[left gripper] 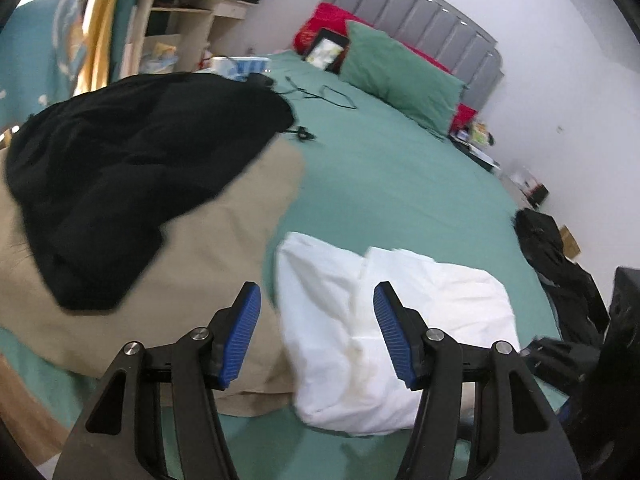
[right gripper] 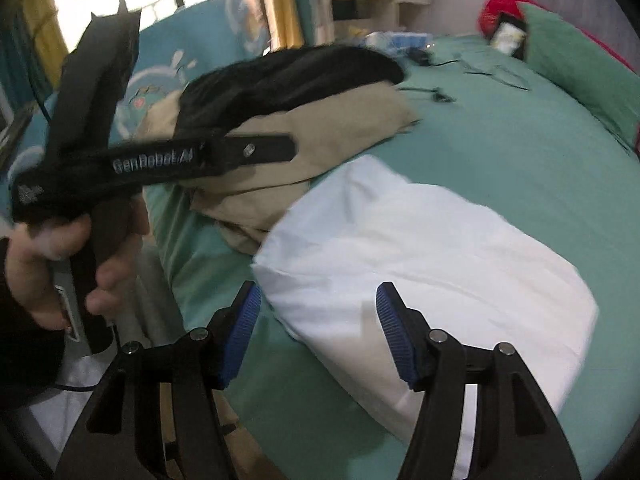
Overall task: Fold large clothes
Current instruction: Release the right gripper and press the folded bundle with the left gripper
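A folded white garment (left gripper: 400, 320) (right gripper: 420, 264) lies on the green bed sheet (left gripper: 400, 168) (right gripper: 500, 140). My left gripper (left gripper: 316, 300) hovers open above its near left part, with nothing pinched between the blue pads. My right gripper (right gripper: 316, 300) is also open, over the white garment's near left edge, and its pads do not press on the cloth. To the left a beige garment (left gripper: 200, 260) (right gripper: 280, 160) lies spread out, with a black garment (left gripper: 132, 160) (right gripper: 300, 76) heaped on it. In the right wrist view a hand (right gripper: 48, 264) holds the left gripper's black body (right gripper: 160, 164).
A green pillow (left gripper: 400, 76), a red cushion (left gripper: 324, 24) and a tablet (left gripper: 326, 50) sit by the grey headboard (left gripper: 420, 8). Cables (left gripper: 336, 96) lie mid-bed. Dark clothing (left gripper: 560, 272) hangs at the bed's right edge. A wooden shelf (left gripper: 188, 12) stands beyond the bed.
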Available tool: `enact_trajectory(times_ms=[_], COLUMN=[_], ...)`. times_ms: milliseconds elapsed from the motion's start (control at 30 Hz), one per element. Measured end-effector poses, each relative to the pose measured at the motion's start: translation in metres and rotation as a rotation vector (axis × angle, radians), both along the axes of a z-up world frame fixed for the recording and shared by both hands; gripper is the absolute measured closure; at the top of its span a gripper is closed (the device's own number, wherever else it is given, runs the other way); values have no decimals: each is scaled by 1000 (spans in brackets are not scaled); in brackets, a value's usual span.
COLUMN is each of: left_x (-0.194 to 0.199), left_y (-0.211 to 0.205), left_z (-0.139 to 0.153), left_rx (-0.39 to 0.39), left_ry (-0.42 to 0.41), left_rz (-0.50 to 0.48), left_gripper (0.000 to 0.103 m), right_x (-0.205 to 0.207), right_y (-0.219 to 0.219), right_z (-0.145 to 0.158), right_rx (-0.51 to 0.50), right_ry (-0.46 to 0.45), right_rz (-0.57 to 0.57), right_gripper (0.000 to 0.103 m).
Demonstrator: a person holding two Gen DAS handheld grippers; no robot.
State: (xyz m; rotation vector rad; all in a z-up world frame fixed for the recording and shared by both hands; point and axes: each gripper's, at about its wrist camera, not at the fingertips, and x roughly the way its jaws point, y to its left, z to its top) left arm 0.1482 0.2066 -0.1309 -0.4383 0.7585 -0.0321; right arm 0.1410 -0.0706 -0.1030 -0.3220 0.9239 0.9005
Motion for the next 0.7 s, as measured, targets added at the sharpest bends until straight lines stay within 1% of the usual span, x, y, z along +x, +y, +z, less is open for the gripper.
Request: enact_trajectory(times_ms=[67,133,200,233,300,333,400,467,500,567,600,633,667,700], left_x=[7,18,26,28,32,35,37,39,39,38,36,33,31,30], left_y=[-12,-24,-35,-42,-54,-57,-59,-57,-57,-58,-59,-59,-59,-59], left_z=[-6,-20,-29,-32,-38,-42,-53,-62,-64,-62,-62,-61,-60,-57], left_rx=[-31,-61,-46,-16,42,53,27,0,-7,8,15,19,23,28], left_ry=[28,102,149,162,186,212,264,303,308,296,293,291,289,283], left_rz=[-51,-101,-123,-132,-141,-145,-148,-139,-132,-119,-121,-122,-121,-124], left_gripper=[41,39,39,39,39,39,39,39,39,52,63,64,64,63], right_x=[5,9,16,18,24,27,31,35,37,37,36,38,36,34], right_y=[-27,-60,-97,-111,-143,-158,-187,-202,-207,-207,-203,-201,-196,-194], right_z=[8,13,13,10,-1,-8,-25,-46,-61,-81,-91,-97,-100,-99], right_rx=[37,71,79,80,91,109,184,260,314,417,463,476,476,476], right_ry=[-4,-13,-21,-17,24,56,136,231,302,398,444,466,448,425], right_rz=[-77,-178,-309,-359,-478,-531,-612,-645,-651,-630,-608,-597,-594,-585], right_gripper=[42,40,37,37,37,37,37,37,37,37,37,38,40,55])
